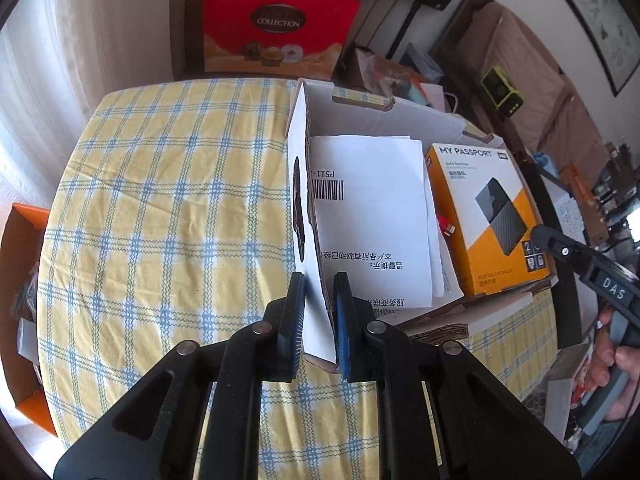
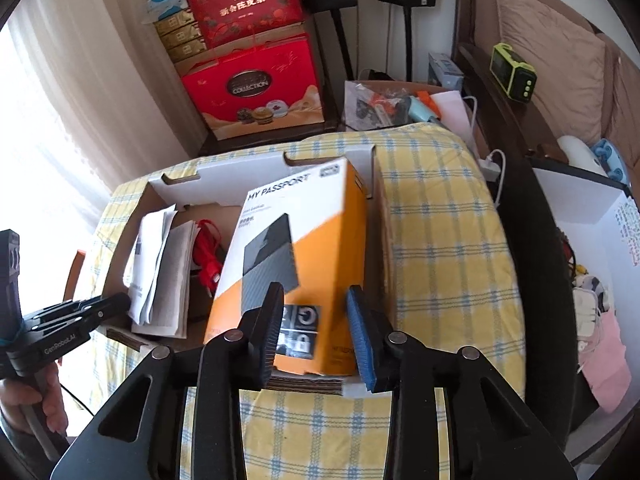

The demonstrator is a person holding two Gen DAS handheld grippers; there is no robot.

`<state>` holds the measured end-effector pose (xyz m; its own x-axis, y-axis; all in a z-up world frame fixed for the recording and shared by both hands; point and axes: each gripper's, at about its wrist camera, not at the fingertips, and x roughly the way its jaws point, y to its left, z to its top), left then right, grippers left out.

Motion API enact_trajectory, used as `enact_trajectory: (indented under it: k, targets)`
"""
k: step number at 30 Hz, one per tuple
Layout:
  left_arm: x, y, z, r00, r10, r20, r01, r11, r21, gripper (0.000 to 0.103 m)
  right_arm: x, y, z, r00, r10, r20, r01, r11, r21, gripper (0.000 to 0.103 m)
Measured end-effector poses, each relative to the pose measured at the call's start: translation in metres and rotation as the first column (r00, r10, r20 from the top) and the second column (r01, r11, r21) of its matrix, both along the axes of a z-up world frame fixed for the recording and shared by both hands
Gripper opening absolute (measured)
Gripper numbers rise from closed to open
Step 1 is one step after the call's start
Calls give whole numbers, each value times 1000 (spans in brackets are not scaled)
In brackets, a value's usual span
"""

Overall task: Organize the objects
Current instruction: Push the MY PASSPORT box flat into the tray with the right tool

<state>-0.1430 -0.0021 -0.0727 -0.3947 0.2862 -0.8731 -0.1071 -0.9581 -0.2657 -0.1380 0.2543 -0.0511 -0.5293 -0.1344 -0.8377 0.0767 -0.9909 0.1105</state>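
Observation:
A white cardboard box [image 1: 360, 116] lies open on the checked tablecloth. My left gripper [image 1: 319, 320] is shut on the box's left wall [image 1: 298, 176]. Inside lie white papers [image 1: 372, 216], a red cable [image 2: 208, 252] and an orange "My Passport" box [image 1: 486, 216]. In the right wrist view my right gripper [image 2: 314, 334] is open, its fingers either side of the orange box's [image 2: 296, 248] near end, just above it. The left gripper [image 2: 80, 316] shows at the cardboard box's [image 2: 236, 184] left edge.
The table [image 1: 160, 220] has a yellow and blue checked cloth. Red gift bags [image 2: 252, 88] stand behind it. A cluttered box [image 2: 392, 104], a brown sofa [image 2: 552, 60] with a green device [image 2: 514, 74] and a white bin [image 2: 592, 220] lie to the right.

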Motion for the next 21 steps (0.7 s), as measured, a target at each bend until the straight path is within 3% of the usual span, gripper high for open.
enact_trajectory:
  k: [7, 13, 18, 21]
  targets:
    - [0, 1, 0, 1000, -8, -1, 8, 1000, -13, 13, 1, 1, -10, 1000, -26, -7, 26, 992, 121, 35]
    - [0, 1, 4, 1000, -6, -9, 6, 999, -32, 17, 7, 7, -1, 999, -22, -31, 25, 995, 101, 36]
    - [4, -9, 16, 999, 22, -39, -22, 1000, -12, 50, 15, 8, 7, 997, -33, -71, 41, 993, 114, 48]
    - [7, -15, 22, 998, 35, -50, -36, 999, -1, 56, 19, 17, 11, 995, -56, -81, 64, 993, 101, 51]
